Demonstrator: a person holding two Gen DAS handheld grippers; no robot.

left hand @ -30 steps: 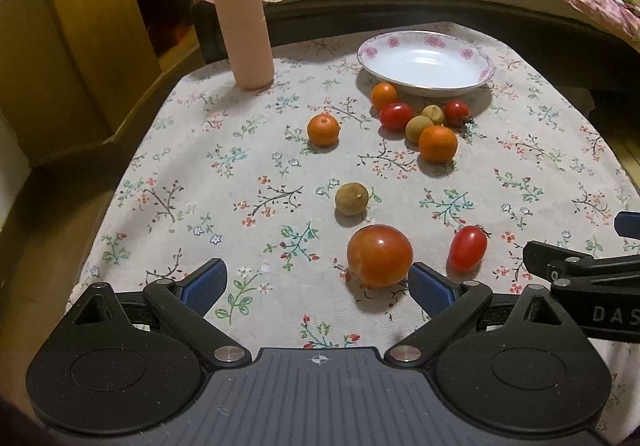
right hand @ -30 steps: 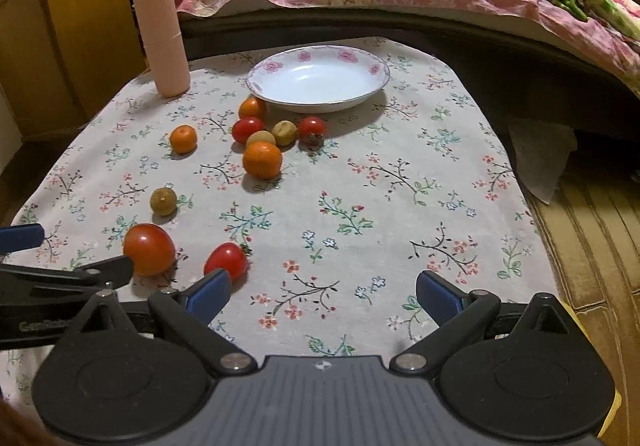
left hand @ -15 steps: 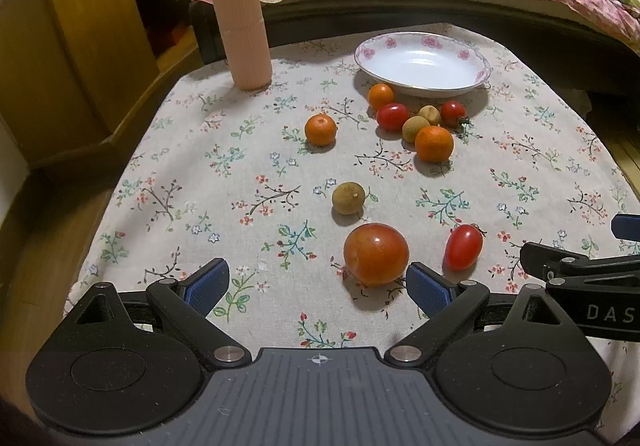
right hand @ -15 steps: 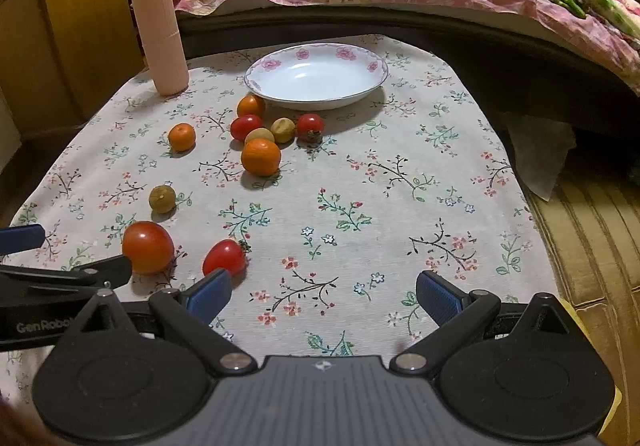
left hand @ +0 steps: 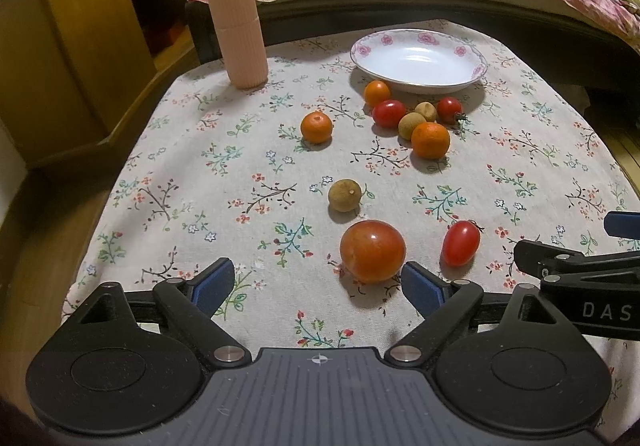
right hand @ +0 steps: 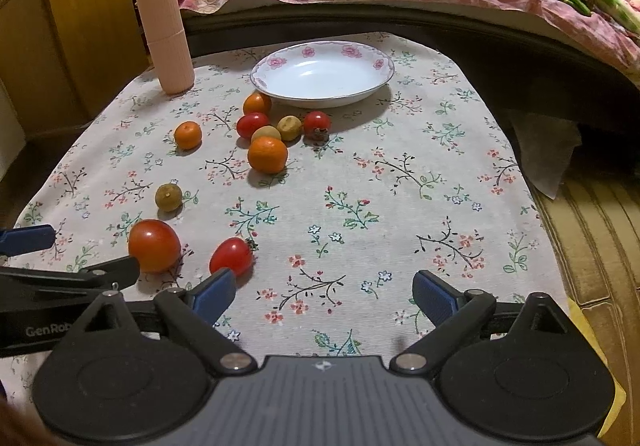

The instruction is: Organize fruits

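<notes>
Only the right wrist view shows crumpled white paper [right hand: 540, 149] right of the floral-clothed table [right hand: 400, 181], while the left gripper [left hand: 318, 288] and right gripper [right hand: 324, 292] both hover spread wide and empty, a large round red tomato [left hand: 372, 250] just ahead of the left's right finger, the white floral-rimmed plate [left hand: 419, 61] far ahead.

Two fisheye views sit low and close over a floral tablecloth [left hand: 240, 149], each looking forward past its own gripper fingers toward a bed. The left view sits slightly further left. Both share the white plate [left hand: 476, 63] [right hand: 384, 63], scattered fruit and a pink cylinder [left hand: 236, 21] [right hand: 164, 33].
</notes>
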